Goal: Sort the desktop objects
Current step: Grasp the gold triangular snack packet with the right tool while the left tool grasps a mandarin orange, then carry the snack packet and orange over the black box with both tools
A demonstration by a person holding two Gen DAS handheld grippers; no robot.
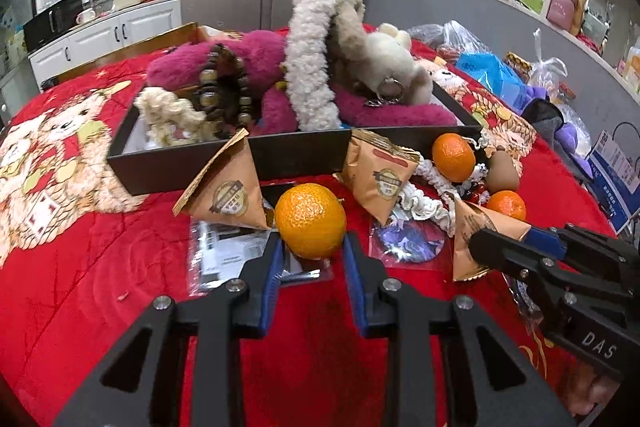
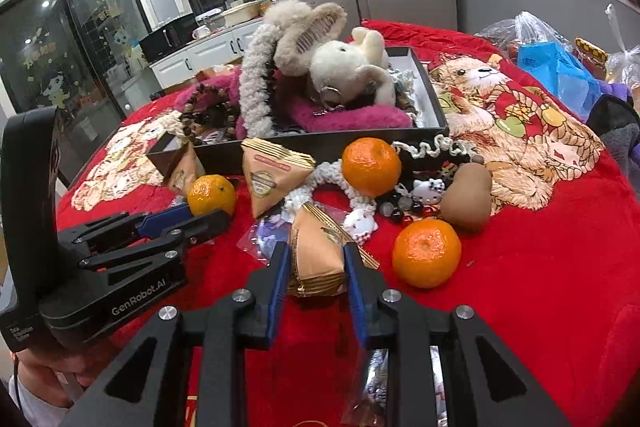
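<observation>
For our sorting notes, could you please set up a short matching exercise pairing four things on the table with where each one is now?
Things:
1. nearest orange
2. paper packet
3. white plush toy
4. brown pear-shaped item

Places:
A. in the black box
B. between the right gripper's fingers
C. on the red cloth, ungripped
D. between the left gripper's fingers

Pairs: 1-D, 2-B, 3-A, 4-C

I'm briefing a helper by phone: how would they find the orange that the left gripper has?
Start at the black tray of plush toys on the red cloth. Before its front wall lie three oranges; take the orange farthest left in the left wrist view, beside a triangular paper packet. Only it sits between the left gripper's blue pads.
</observation>
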